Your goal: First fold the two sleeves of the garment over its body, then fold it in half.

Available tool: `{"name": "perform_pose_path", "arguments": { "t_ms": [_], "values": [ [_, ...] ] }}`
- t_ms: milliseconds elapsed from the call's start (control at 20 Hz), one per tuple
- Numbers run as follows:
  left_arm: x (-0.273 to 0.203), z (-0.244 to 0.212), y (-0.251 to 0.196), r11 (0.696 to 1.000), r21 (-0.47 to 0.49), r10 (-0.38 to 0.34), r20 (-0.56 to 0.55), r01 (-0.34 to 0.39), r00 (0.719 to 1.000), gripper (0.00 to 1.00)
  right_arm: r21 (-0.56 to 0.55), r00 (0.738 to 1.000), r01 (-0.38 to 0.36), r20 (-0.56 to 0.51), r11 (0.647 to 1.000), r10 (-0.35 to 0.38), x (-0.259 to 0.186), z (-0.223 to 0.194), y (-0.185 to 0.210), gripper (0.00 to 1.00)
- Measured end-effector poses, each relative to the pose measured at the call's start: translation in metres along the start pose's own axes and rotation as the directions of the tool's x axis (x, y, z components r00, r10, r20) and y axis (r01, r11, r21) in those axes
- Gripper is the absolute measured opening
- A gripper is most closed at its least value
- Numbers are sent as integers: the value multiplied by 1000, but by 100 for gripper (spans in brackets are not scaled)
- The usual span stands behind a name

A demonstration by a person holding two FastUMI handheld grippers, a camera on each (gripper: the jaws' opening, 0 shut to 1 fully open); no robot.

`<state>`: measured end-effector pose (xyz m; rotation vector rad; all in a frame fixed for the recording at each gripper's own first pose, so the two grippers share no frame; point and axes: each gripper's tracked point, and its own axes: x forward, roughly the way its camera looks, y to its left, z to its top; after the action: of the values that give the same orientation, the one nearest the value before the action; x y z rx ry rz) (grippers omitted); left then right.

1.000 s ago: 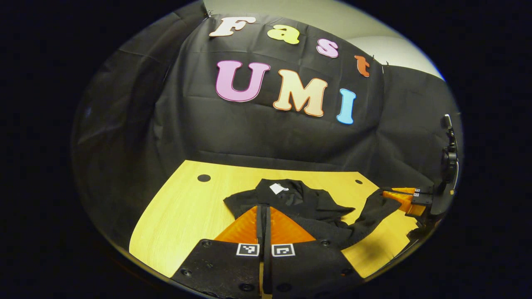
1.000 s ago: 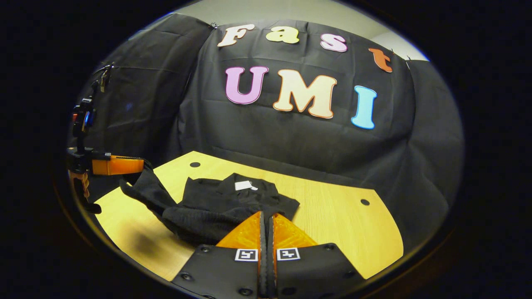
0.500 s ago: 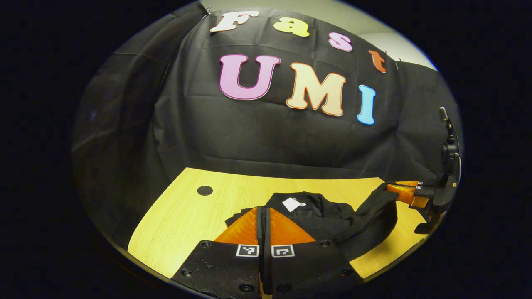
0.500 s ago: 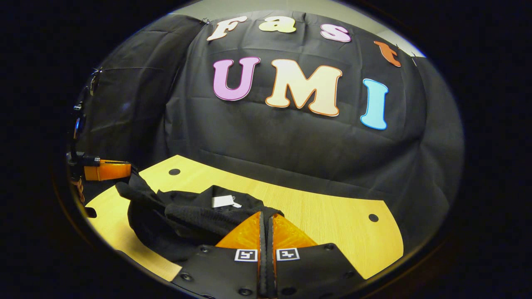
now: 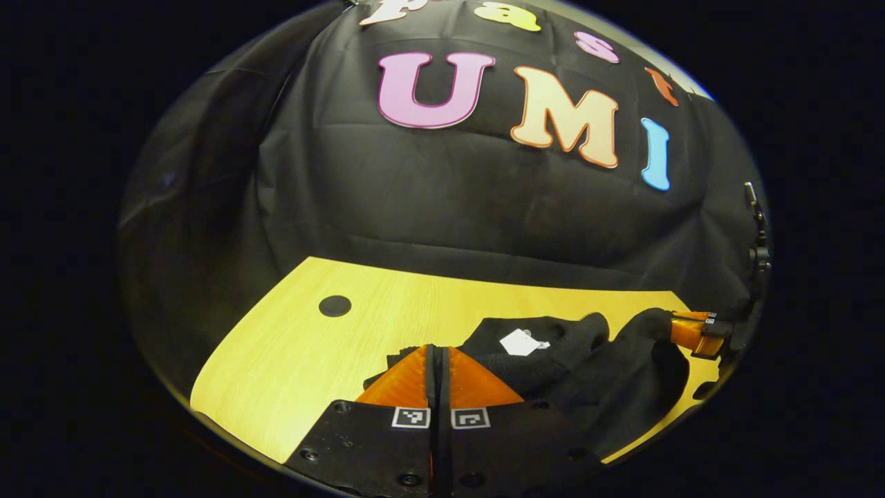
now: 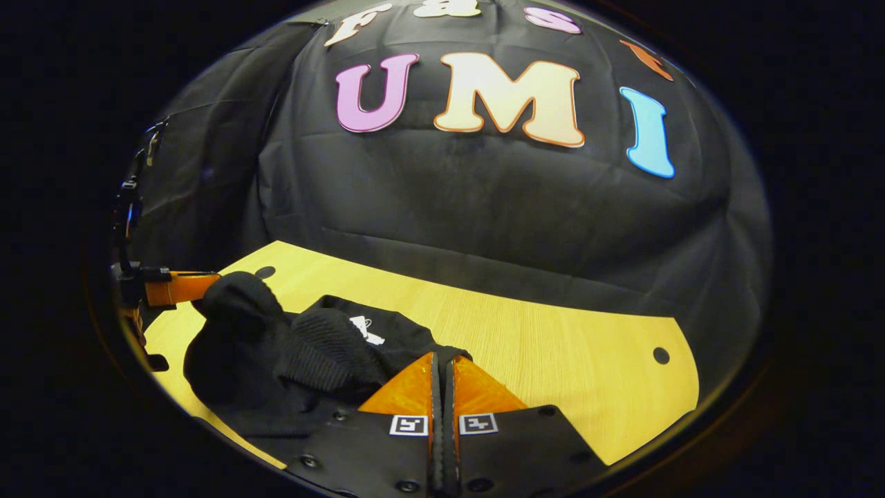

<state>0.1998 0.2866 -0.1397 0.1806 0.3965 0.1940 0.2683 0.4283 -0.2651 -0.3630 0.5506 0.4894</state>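
Two grippers, both w/ jaws pressed together on black cloth. Left gripper [image 5: 438, 353]: pinching near edge of garment [image 5: 588, 366], low over bench [image 5: 290, 346]. Same gripper seen from right gripper view at far left edge, cloth bunched at its tip. Garment: bunched in a heap on bench betw. the two grippers, white neck tag [image 5: 522, 342] facing up, hem side lifted and rolled toward collar. Right gripper [image 6: 442, 366]: pinching other near edge of same heap, bare bench to its right.

Risks, judged from this lay: uneven carry by one side → skewed fold line; thick rolled cloth slipping from a pinch → corner drops short; sleeve layers dragged along w/ hem → sleeves un-tucked; release over a roll, not a flat lay → lumpy half-fold, collar and hem misaligned.
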Motion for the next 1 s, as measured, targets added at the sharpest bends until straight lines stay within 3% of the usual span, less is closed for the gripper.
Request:
{"name": "perform_pose_path", "arguments": {
  "t_ms": [150, 300, 400, 500, 550, 600, 750, 1000],
  "values": [
    [6, -6, -2, 1000, -26, 13, -10, -14, 1000, 0, 9, 999, -10, -41, 1000, 11, 11, -13, -1, 1],
    [5, -3, -6, 999, -37, 8, -2, -8, 1000, 0, 15, 998, 2, -70, 1000, -1, 10, -19, -10, 15],
    [3, 0, -6, 999, -31, 20, 3, -20, 1000, 6, 37, 998, -17, -57, 999, 19, 7, -13, -8, 22],
    [1, 2, -5, 999, -30, 43, 4, -43, 999, 16, 25, 999, -9, -47, 1000, 10, 2, -10, -13, 73],
    [-2, 6, -5, 998, -36, 52, 8, -52, 999, 27, 12, 999, 2, -48, 1000, -2, -1, -11, -16, 99],
    [-5, 10, -7, 998, -42, 47, 14, -46, 999, 31, 0, 999, 9, -50, 1000, -9, -4, -10, -17, 100],
    [-23, 18, 6, 997, -35, 76, 63, -74, 995, 98, -27, 1000, 29, -8, 999, -29, -15, -3, -16, 100],
    [-53, 44, 7, 997, -20, 73, 124, -71, 990, 95, -30, 997, 32, 69, 999, -30, -49, 23, -9, 100]
  ]
}}
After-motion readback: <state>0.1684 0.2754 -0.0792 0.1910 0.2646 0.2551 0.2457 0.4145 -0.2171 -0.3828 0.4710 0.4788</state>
